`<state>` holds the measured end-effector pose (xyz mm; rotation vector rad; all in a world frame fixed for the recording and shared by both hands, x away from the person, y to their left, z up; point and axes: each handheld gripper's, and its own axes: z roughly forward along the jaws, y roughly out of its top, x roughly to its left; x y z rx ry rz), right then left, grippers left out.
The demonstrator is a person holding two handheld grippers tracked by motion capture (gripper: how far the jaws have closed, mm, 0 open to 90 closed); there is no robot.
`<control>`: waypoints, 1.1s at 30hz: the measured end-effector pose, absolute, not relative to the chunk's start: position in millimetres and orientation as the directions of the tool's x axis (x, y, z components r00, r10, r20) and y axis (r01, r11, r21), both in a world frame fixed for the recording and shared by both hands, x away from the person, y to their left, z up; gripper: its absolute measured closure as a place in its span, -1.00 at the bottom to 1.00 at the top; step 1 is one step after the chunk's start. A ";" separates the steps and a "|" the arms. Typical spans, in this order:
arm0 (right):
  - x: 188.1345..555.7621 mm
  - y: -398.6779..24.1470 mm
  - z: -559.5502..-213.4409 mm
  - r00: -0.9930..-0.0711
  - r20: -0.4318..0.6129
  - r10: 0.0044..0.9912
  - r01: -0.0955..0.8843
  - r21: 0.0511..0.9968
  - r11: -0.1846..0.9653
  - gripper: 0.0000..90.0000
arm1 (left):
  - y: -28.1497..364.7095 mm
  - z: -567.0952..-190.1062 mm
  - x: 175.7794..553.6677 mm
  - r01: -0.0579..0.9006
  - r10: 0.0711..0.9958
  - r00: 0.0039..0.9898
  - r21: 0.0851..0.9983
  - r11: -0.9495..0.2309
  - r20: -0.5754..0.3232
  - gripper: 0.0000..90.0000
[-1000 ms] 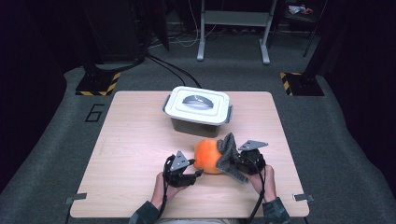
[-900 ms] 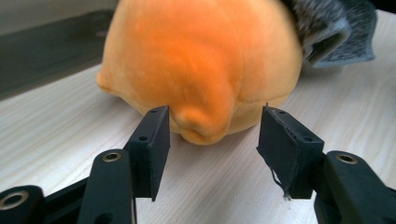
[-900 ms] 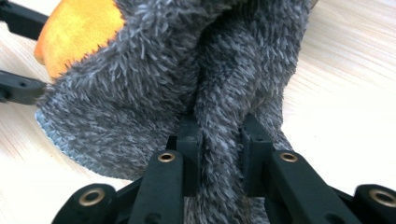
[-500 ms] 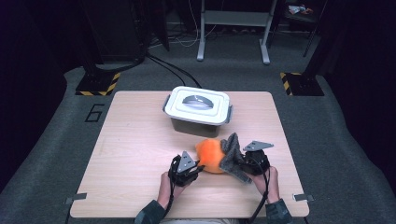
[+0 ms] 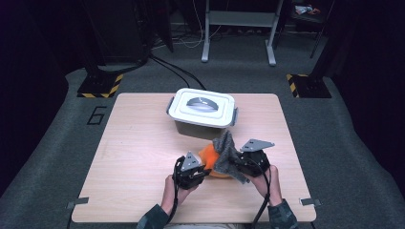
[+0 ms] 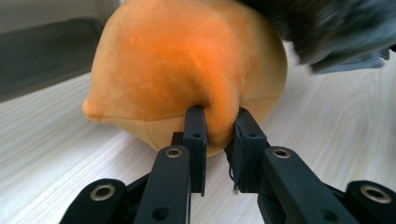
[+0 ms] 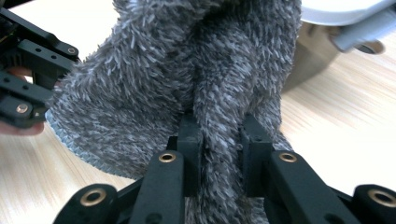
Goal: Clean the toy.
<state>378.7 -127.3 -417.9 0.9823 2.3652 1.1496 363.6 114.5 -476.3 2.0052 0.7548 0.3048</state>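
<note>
An orange plush toy lies on the wooden table between my two grippers. My left gripper has just been closing and is shut on a fold of the plush, pinched between its jaws. My right gripper is shut on a grey fuzzy cloth. The cloth stands raised over the right side of the plush. In the right gripper view the cloth bunches between the jaws, with the left gripper at the far left.
A grey box with a white handled lid stands shut just behind the plush, and its edge shows in the right gripper view. Bare tabletop lies to the left. Dark floor and stands surround the table.
The left gripper moved in from the left and closed on the orange plush. The right gripper rose a little, lifting the grey cloth higher over the plush.
</note>
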 end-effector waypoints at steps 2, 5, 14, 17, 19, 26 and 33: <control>383.6 -120.7 -422.1 -0.707 -0.004 0.707 0.447 0.772 0.451 0.65 | 112.9 -475.9 364.1 0.385 0.619 0.781 0.843 -0.377 -0.079 0.74; 389.4 -117.4 -428.6 -0.707 -0.014 0.707 0.455 0.756 0.471 0.64 | 111.8 -477.1 365.6 0.393 0.620 0.780 0.840 -0.375 -0.088 0.74; 395.0 -118.2 -433.6 -0.695 -0.003 0.719 0.475 0.749 0.462 0.15 | 108.8 -478.1 367.3 0.402 0.621 0.779 0.828 -0.390 -0.086 0.73; 398.3 -119.5 -436.4 -0.690 0.021 0.723 0.481 0.759 0.438 0.06 | 109.8 -478.2 367.9 0.404 0.623 0.778 0.827 -0.390 -0.086 0.73; 397.7 -118.0 -438.0 -0.697 0.015 0.717 0.474 0.760 0.445 0.15 | 109.5 -478.9 368.2 0.410 0.625 0.776 0.823 -0.392 -0.089 0.73; 393.5 -123.3 -439.2 -0.707 -0.004 0.707 0.450 0.769 0.454 0.56 | 111.3 -479.6 370.1 0.434 0.638 0.761 0.819 -0.374 -0.112 0.75; 393.9 -139.9 -445.3 -0.670 0.011 0.742 0.489 0.759 0.431 0.59 | 113.1 -480.0 372.1 0.438 0.633 0.764 0.820 -0.369 -0.123 0.74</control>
